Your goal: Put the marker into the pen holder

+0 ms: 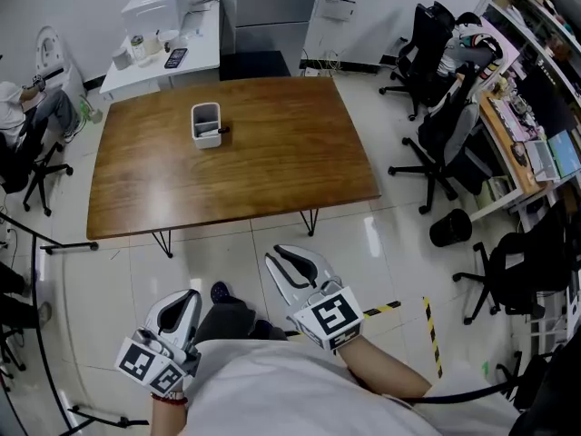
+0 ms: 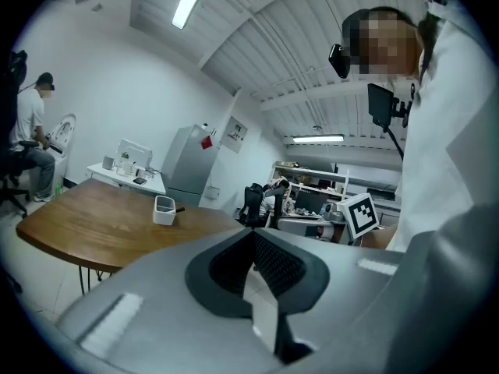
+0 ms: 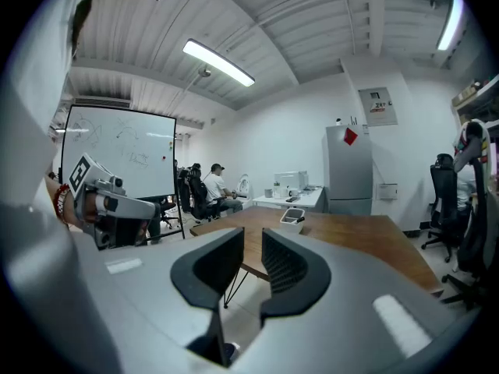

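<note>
A white pen holder point(image 1: 206, 123) stands on the brown wooden table point(image 1: 272, 166), toward its far left. A dark marker point(image 1: 221, 131) lies in it, one end poking over the right rim. Both grippers hang well short of the table, over the tiled floor close to my body. My left gripper point(image 1: 186, 298) has its jaws together and empty. A narrow gap shows between the jaws of my right gripper point(image 1: 292, 257), with nothing in it. In the left gripper view the holder point(image 2: 164, 209) is small and far off beyond the gripper point(image 2: 251, 234). The right gripper point(image 3: 251, 244) likewise sees the holder point(image 3: 293, 219) in the distance.
Black office chairs point(image 1: 436, 143) and a black bin point(image 1: 449, 228) stand right of the table. A white side table with a printer point(image 1: 163, 25) is behind it. A person sits at the far left point(image 1: 23, 107). Yellow-black tape point(image 1: 427, 325) marks the floor; a whiteboard point(image 3: 125, 150) stands nearby.
</note>
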